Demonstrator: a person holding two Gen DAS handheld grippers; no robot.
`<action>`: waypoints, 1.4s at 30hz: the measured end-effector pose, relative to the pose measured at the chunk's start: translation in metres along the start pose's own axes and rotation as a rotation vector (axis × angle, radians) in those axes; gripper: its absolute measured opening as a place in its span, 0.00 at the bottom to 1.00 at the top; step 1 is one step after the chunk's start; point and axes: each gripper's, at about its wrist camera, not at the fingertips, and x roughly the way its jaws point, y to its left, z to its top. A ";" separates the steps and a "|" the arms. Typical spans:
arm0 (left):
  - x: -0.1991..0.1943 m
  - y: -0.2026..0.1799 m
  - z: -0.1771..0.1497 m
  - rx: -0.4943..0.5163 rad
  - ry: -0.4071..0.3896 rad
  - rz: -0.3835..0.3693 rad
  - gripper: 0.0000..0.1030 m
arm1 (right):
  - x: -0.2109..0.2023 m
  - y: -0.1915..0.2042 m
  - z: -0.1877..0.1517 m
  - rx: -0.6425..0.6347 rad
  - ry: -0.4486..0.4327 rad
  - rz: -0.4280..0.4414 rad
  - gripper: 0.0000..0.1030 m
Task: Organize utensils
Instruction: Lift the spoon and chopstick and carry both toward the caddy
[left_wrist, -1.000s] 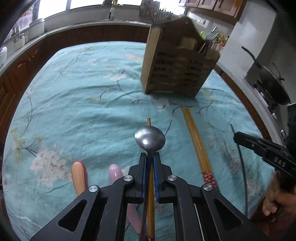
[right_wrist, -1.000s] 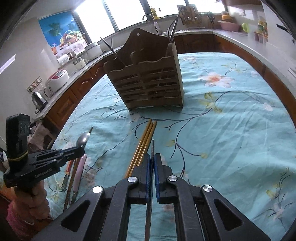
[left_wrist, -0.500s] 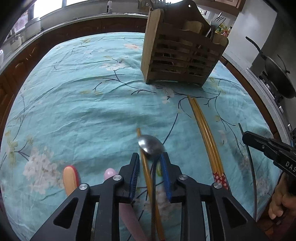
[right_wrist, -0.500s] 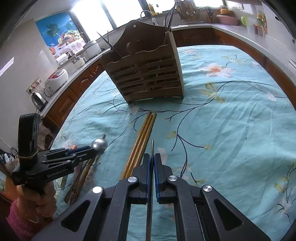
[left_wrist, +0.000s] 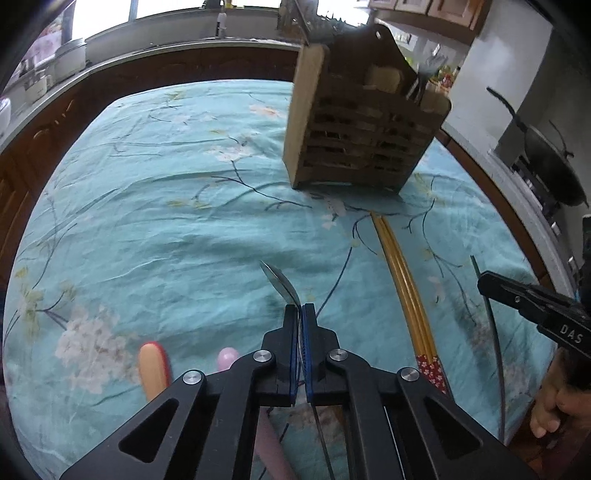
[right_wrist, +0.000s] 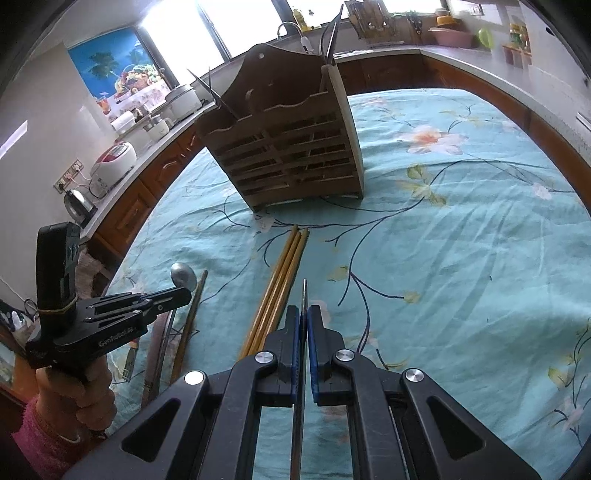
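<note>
My left gripper (left_wrist: 300, 308) is shut on a metal spoon (left_wrist: 280, 282), its bowl turned edge-on above the cloth; the spoon also shows in the right wrist view (right_wrist: 183, 276). My right gripper (right_wrist: 303, 312) is shut on a thin dark metal chopstick (right_wrist: 304, 291), which also shows in the left wrist view (left_wrist: 493, 321). A wooden utensil holder (left_wrist: 362, 129) stands at the far side of the table, with some utensils in it, and also shows in the right wrist view (right_wrist: 291, 147). Yellow chopsticks (left_wrist: 406, 288) lie between the grippers.
An orange handle (left_wrist: 153, 369) and a pink handle (left_wrist: 229, 360) lie near my left gripper. A brown chopstick (right_wrist: 190, 325) and a fork (right_wrist: 129, 360) lie under the left gripper. The teal flowered cloth (right_wrist: 461, 258) covers the table. A wok (left_wrist: 550, 166) sits at right.
My left gripper opened briefly around the spoon, then shut on it again and lifted it, with the bowl now turned edge-on. My right gripper has stayed shut on the dark chopstick.
</note>
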 end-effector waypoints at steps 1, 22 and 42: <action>-0.003 0.002 -0.001 -0.007 -0.002 -0.013 0.01 | -0.001 0.000 0.000 0.000 -0.003 0.003 0.04; -0.117 0.014 -0.016 -0.085 -0.303 -0.056 0.01 | -0.058 0.017 0.025 -0.022 -0.189 0.001 0.04; -0.152 0.009 0.018 -0.081 -0.450 -0.062 0.00 | -0.105 0.019 0.083 -0.016 -0.445 -0.004 0.04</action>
